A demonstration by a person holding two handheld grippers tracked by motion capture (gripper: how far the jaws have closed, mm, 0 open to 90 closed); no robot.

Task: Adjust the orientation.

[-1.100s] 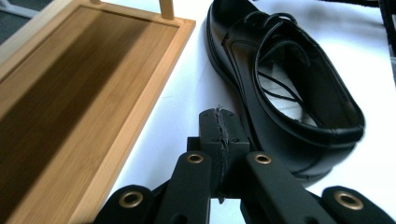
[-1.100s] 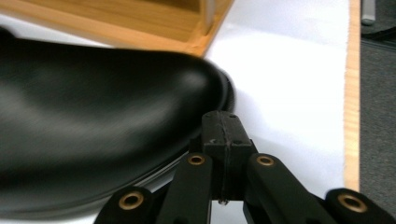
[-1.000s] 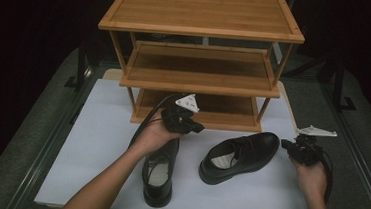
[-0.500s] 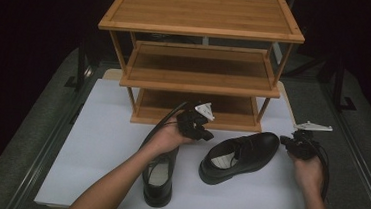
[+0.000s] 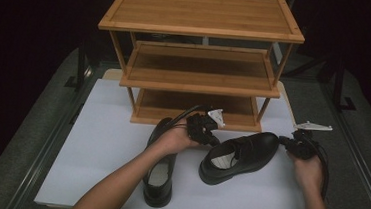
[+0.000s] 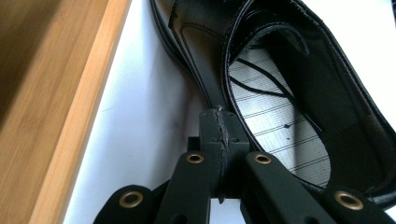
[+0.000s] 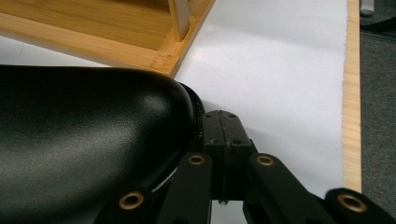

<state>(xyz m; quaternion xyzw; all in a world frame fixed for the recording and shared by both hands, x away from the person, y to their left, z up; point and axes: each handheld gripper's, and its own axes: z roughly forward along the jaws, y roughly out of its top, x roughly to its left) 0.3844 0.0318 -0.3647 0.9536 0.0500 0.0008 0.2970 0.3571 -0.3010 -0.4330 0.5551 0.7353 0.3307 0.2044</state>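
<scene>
- Both grippers are clenched with nothing between the jaws: the left gripper (image 5: 210, 135) sits at the heel rim of the right-hand shoe (image 5: 239, 156), the right gripper (image 5: 298, 146) at its toe.
- Squeezed from both ends, that shoe could tip or skid on the white board (image 5: 95, 142).
- It might bump the other shoe (image 5: 159, 182) or the rack (image 5: 198, 113).

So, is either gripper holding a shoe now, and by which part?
No. Both are shut on nothing: the left gripper is beside the angled shoe's collar, the right gripper by its toe.
</scene>
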